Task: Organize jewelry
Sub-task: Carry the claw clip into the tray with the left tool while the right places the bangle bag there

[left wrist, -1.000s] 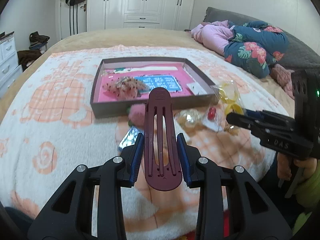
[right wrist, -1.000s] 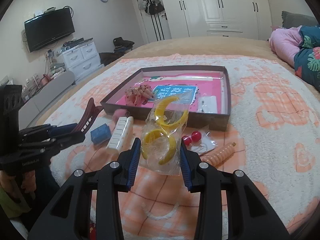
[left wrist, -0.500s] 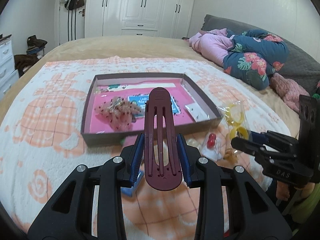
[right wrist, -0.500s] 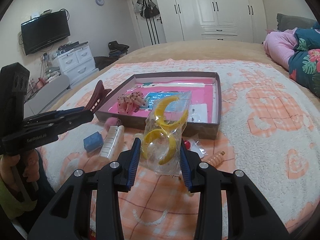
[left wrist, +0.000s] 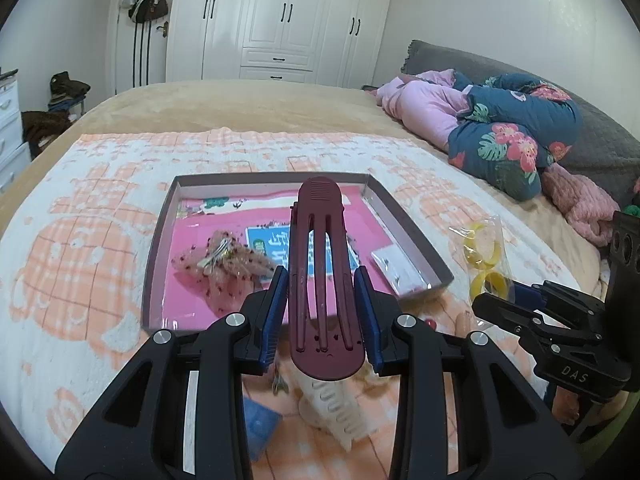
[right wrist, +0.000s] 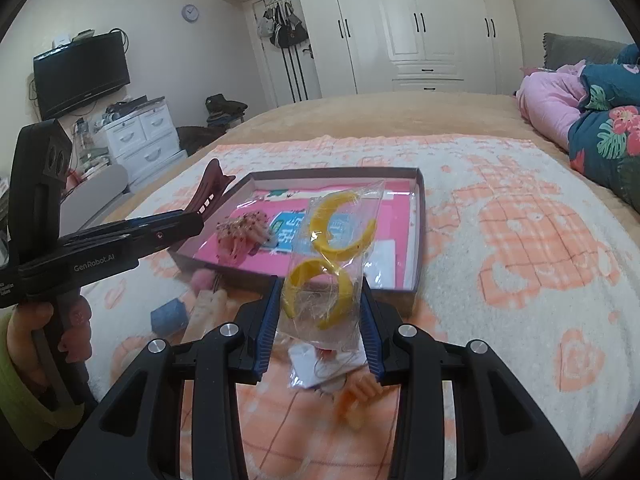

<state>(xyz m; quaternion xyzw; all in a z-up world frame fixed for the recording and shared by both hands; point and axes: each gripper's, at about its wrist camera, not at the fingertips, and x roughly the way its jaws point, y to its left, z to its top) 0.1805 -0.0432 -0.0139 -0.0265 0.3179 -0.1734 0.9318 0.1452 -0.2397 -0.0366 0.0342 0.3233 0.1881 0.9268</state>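
My left gripper [left wrist: 320, 304] is shut on a long maroon hair clip [left wrist: 320, 264], held above the blanket just in front of the shallow box with the pink lining [left wrist: 160, 248]. My right gripper [right wrist: 320, 312] is shut on a clear bag of yellow bangles [right wrist: 332, 256], held above the blanket near the box's front right corner [right wrist: 416, 280]. The box holds a pink spotted hair clip [left wrist: 224, 264], a blue card [left wrist: 272, 244] and a small white packet [left wrist: 396, 268]. The right gripper [left wrist: 516, 308] and the bag [left wrist: 484, 256] also show in the left wrist view.
On the blanket in front of the box lie a white comb clip [left wrist: 336, 408], a blue pad [right wrist: 170, 316], a pink pompom [right wrist: 202, 280] and an orange clip [right wrist: 356, 396]. Folded bedding [left wrist: 496, 128] is piled at the right. Drawers [right wrist: 140, 140] stand beside the bed.
Both grippers have risen and moved forward toward the box, each still holding its item. The loose items on the blanket now lie beneath the grippers.
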